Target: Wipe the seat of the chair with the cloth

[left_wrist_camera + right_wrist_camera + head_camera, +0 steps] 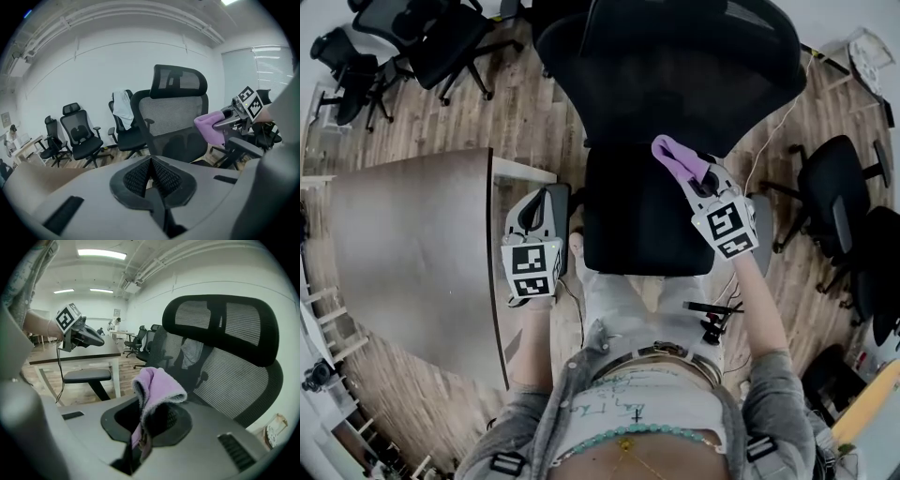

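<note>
Purple cloth point(158, 389) between right gripper point(139, 434) jaws

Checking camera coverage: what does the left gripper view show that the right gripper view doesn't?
Only the left gripper view: the left gripper from behind, jaws shut with nothing between them, and a white garment draped over a background chair.
Only the right gripper view: the right gripper from behind, jaws clamped on the purple fleecy cloth.
Both: the black mesh-backed office chair and the cloth.
</note>
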A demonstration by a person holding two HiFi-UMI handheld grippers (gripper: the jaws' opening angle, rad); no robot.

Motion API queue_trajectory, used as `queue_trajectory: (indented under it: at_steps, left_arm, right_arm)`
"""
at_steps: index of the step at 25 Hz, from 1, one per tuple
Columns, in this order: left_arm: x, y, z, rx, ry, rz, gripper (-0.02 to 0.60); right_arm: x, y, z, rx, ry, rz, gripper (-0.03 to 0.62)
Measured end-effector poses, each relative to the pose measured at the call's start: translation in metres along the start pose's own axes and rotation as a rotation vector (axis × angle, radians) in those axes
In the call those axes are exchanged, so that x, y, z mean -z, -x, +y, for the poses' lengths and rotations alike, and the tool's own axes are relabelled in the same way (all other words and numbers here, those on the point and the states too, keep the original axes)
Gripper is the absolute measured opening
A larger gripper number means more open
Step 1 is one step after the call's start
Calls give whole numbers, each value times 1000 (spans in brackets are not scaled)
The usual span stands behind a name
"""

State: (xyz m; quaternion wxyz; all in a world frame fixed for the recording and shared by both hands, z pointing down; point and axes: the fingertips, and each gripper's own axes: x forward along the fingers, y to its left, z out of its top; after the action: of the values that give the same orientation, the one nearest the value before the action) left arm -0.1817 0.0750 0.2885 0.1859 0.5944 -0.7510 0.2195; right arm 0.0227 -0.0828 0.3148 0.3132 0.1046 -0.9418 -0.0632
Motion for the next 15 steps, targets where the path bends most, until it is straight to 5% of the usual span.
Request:
queue_trajectory:
  at_steps: [15]
  left_arm:
    - [59, -73, 1, 45, 13, 122, 3]
  right_arm:
    - [66, -99, 33, -103, -14, 99, 48]
